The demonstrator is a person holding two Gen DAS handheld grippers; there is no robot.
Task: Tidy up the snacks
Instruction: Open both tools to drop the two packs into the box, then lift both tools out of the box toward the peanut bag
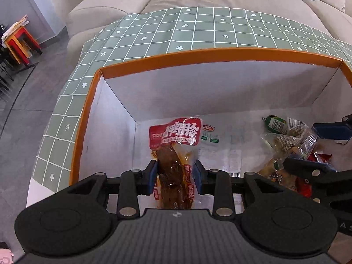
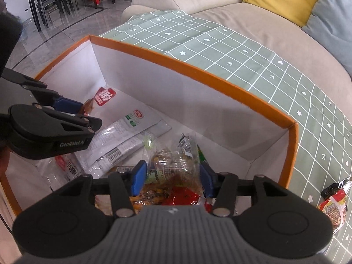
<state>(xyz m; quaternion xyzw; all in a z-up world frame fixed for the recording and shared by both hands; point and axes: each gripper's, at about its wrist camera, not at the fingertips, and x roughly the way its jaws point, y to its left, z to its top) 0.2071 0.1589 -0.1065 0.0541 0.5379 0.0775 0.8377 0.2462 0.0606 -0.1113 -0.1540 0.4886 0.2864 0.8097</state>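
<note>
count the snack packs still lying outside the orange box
1: a red and black snack pack on the green checked cloth, right of the orange box. More could lie outside both views.

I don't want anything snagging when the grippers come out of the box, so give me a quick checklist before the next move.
1. Left gripper over the box: ok.
2. Red duck snack pack freed by the left gripper: cannot tell, it sits between the pads.
3. Clear snack pack freed by the right gripper: cannot tell.
4. Grippers apart from each other: ok.
5. All snacks boxed: not ok, red packet lies on the checked cloth.
</note>
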